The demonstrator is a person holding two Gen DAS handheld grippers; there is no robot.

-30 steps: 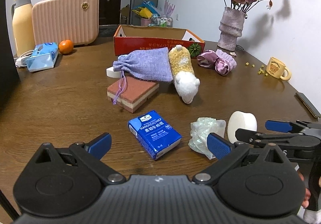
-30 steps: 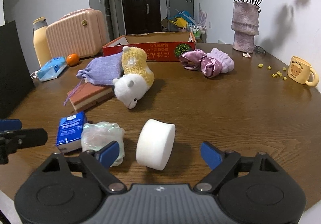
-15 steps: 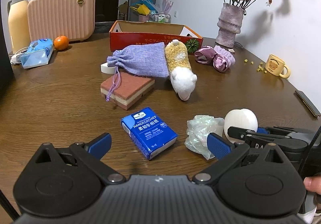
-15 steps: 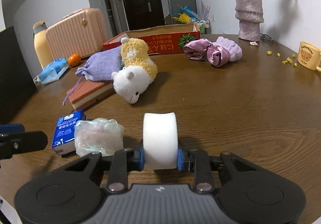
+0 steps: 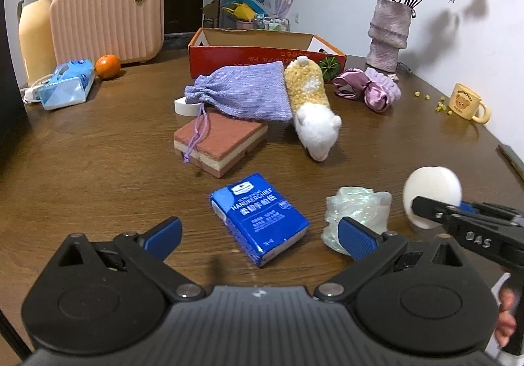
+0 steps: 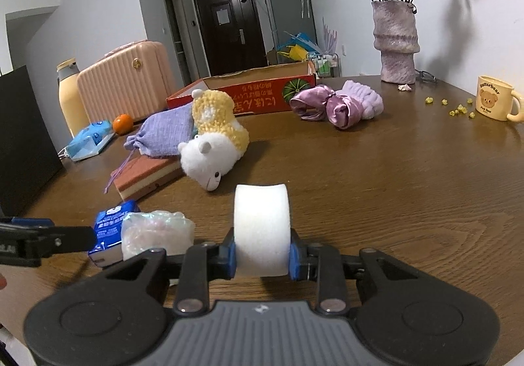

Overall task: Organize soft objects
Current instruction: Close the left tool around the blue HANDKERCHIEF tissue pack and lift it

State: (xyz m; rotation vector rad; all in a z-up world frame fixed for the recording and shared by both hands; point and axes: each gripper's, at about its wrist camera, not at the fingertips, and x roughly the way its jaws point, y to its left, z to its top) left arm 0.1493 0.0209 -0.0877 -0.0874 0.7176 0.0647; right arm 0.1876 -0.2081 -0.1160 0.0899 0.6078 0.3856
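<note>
My right gripper (image 6: 262, 259) is shut on a white round sponge (image 6: 262, 228), squeezed between its blue pads and held just above the table; the sponge (image 5: 432, 192) also shows at the right of the left wrist view. My left gripper (image 5: 260, 235) is open and empty, hovering over a blue handkerchief pack (image 5: 258, 221) and a crumpled clear bag (image 5: 357, 212). Farther back lie a purple drawstring pouch (image 5: 242, 97) on a layered sponge block (image 5: 222, 143), a yellow-and-white plush toy (image 5: 311, 107), and purple satin scrunchies (image 5: 366, 90).
An open red cardboard box (image 5: 262, 51) stands behind the soft things. A pink case (image 5: 108, 31), a yellow flask (image 5: 34, 35), an orange (image 5: 107, 66) and a blue tissue pack (image 5: 65, 84) sit at back left. A vase (image 5: 389, 31) and a bear mug (image 5: 466, 102) stand right.
My right gripper closed on the white sponge and lifted it slightly off the table. The left gripper stayed open and hardly moved.
</note>
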